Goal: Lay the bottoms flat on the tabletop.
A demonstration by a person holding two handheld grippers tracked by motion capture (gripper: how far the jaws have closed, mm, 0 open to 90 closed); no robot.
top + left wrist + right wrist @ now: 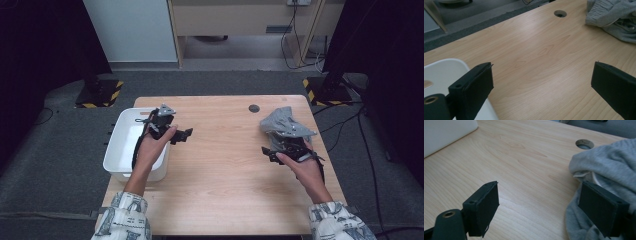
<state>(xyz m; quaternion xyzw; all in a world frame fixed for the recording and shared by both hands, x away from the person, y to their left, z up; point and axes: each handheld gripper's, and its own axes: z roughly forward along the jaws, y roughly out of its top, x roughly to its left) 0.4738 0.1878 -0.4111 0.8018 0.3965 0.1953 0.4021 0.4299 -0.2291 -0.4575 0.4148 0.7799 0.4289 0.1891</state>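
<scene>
While the grey garment (281,124) lies bunched on the far right part of the table (225,170), near the cable hole (254,108), the right gripper (541,205) stands at its near edge with jaws spread and nothing pinched between them; one jaw sits against or just in front of the cloth, though from this angle I cannot tell whether it presses on the fabric, and the other jaw is over bare wood. The left gripper (541,87) is also wide open and holds nothing, poised over the wood at the table's left, beside the white bin (122,145), with the garment well off across the table in its view. The step in hand looks like the approach to a first grasp: the right side is lining up on a fold, the left is not yet at the cloth. Next, the right jaws would need to straddle a proper fold or hem rather than a loose bulge, then close on it; the left gripper would need to cross to the cloth and take a second edge so the piece can be lifted or spread without sagging.
</scene>
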